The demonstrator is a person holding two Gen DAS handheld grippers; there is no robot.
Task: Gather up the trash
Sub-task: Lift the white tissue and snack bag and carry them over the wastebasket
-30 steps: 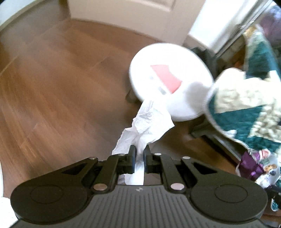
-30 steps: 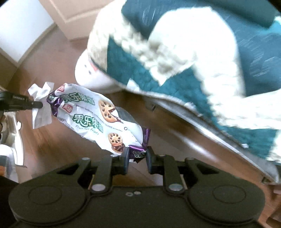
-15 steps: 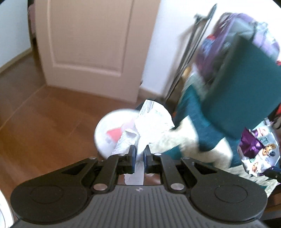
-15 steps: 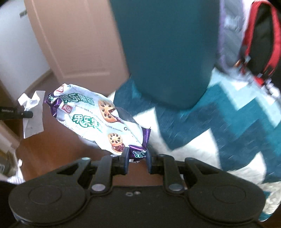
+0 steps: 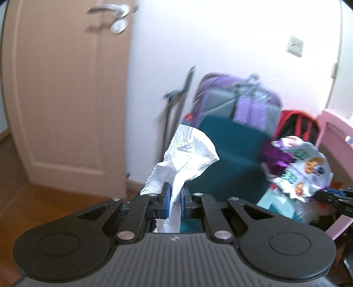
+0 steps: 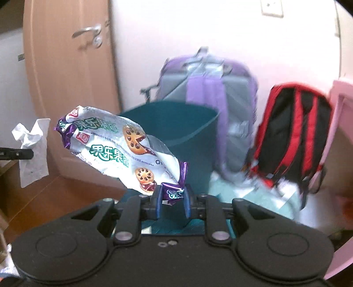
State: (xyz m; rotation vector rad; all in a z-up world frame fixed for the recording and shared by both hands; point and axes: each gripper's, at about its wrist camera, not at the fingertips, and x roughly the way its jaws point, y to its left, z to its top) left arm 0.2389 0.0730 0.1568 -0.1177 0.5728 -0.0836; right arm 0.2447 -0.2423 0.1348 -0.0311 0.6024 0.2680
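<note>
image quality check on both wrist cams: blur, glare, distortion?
Left wrist: background motion-smeared, door handle and purple backpack soft; left claw and white tissue sharp; wall blown out. Right wrist: red backpack and teal bin blurred; snack wrapper readable in the right claw. Both show fisheye bowing at the door edges.

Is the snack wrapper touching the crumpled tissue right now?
Apart. The right wrist view shows the snack wrapper in the right gripper and the tissue off to its left, with bare door between them.
</note>
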